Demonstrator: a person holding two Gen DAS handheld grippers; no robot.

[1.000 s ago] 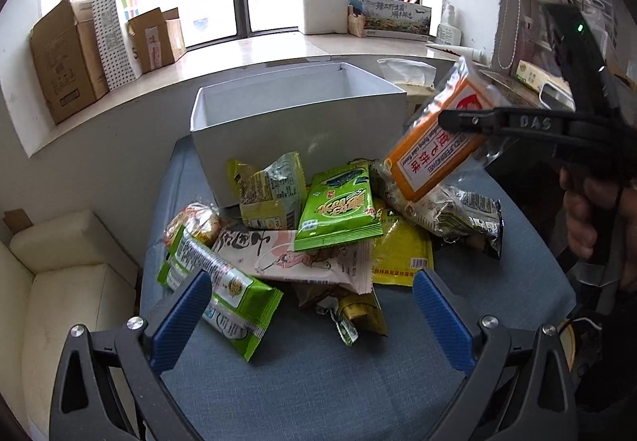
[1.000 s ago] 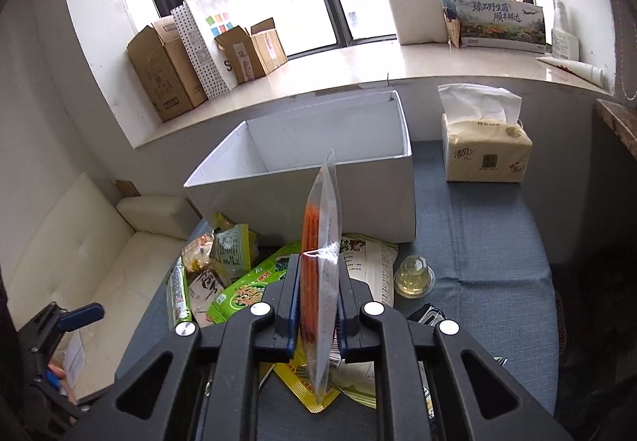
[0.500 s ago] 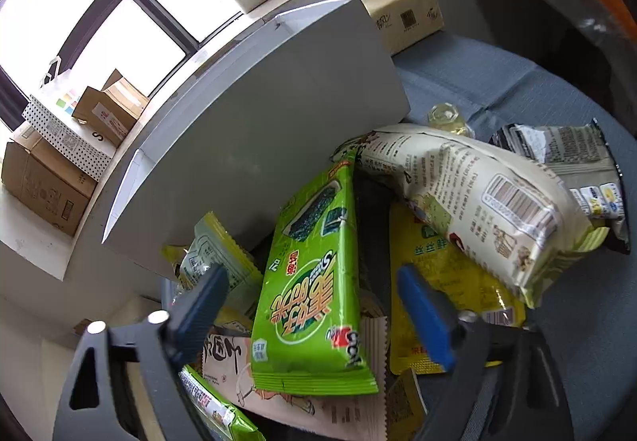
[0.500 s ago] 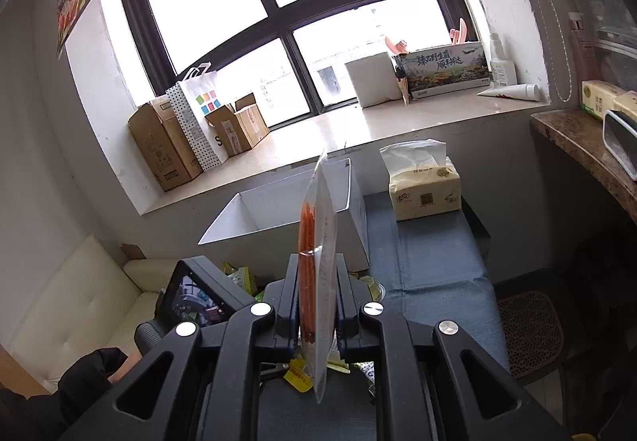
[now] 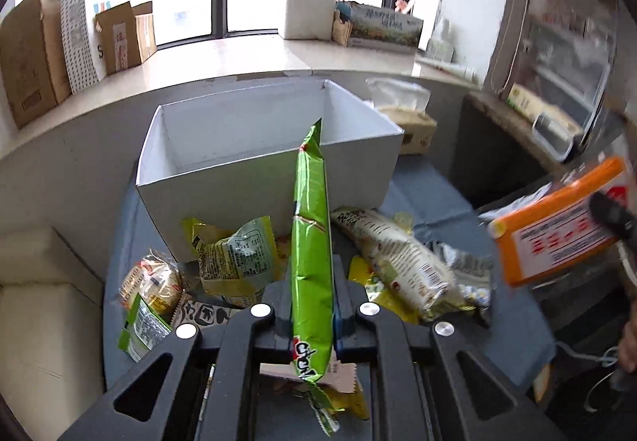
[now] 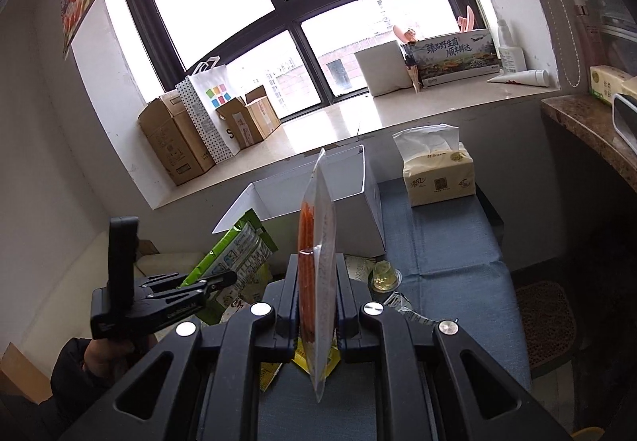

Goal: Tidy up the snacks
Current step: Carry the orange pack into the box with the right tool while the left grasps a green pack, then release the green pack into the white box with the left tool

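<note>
My left gripper [image 5: 312, 317] is shut on a green snack packet [image 5: 311, 242] and holds it edge-up above the pile, in front of the white open box [image 5: 262, 178]. My right gripper [image 6: 316, 305] is shut on a clear packet with an orange snack [image 6: 316, 242], held up in the air; this packet also shows at the right of the left wrist view [image 5: 557, 230]. The left gripper and its green packet [image 6: 235, 258] show at the left of the right wrist view. Several snack packets [image 5: 398, 262] lie on the blue table [image 5: 497, 321] in front of the box.
A tissue box [image 6: 438, 174] stands on the table right of the white box. A small jelly cup [image 6: 384, 276] sits near the box's corner. Cardboard boxes [image 6: 179, 138] and a paper bag line the windowsill. A cream sofa [image 5: 40, 301] is left of the table.
My left gripper has closed on the green packet and lifted it off the pile. My right gripper has kept the orange packet raised and drawn back.
</note>
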